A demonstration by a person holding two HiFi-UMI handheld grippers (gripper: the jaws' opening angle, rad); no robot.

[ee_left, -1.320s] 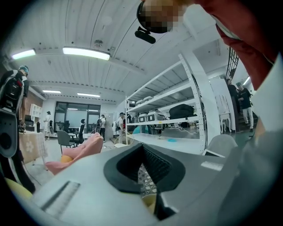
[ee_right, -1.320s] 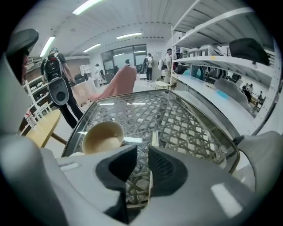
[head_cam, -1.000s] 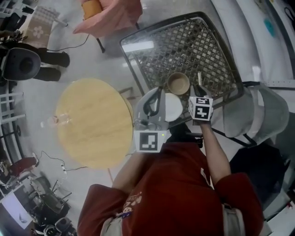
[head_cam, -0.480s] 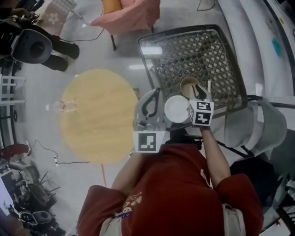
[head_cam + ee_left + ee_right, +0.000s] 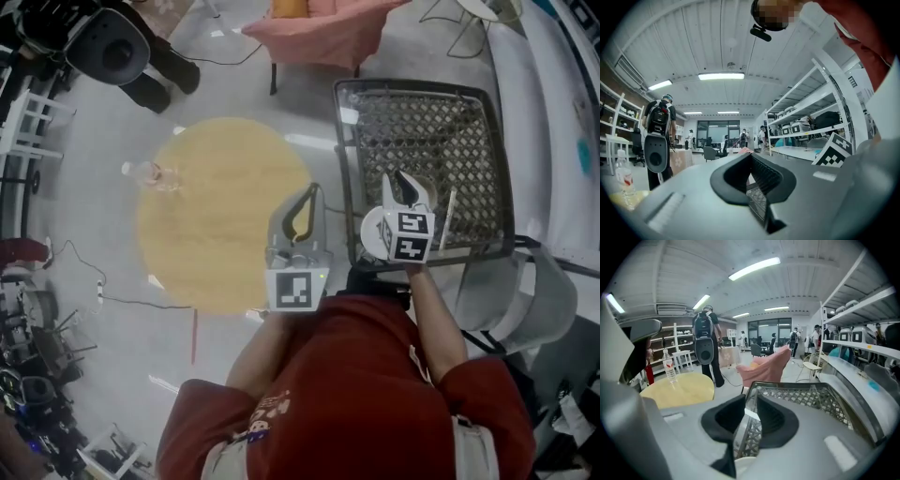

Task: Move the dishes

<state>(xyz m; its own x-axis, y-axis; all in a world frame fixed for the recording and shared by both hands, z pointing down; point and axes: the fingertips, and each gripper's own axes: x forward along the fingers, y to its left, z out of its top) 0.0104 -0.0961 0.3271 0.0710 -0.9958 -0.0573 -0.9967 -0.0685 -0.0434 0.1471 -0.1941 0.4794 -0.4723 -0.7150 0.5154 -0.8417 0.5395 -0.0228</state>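
Note:
A white plate (image 5: 371, 232) lies at the front left edge of the black mesh table (image 5: 441, 131). My right gripper (image 5: 408, 187) hovers over that table, its body covering part of the plate. Its jaws stand apart with nothing between them, and in the right gripper view (image 5: 749, 401) the mesh shows through the gap, with the plate's white rim (image 5: 740, 466) below. The brown bowl is hidden under this gripper. A thin stick (image 5: 448, 220) lies on the mesh to its right. My left gripper (image 5: 302, 211) is shut and empty beside the mesh table's left edge; in its own view (image 5: 750, 157) it points level into the room.
A round yellow table (image 5: 225, 211) stands to the left with a water bottle (image 5: 150, 174) on it. A pink chair (image 5: 323, 28) sits beyond both tables, and a grey chair (image 5: 539, 291) is at the right. A person with a backpack rig (image 5: 705, 341) stands past the yellow table.
The view has swung, so both tables sit further right. My right gripper has come over the bowl, which showed before, and over part of the plate. The left gripper is now farther from the plate.

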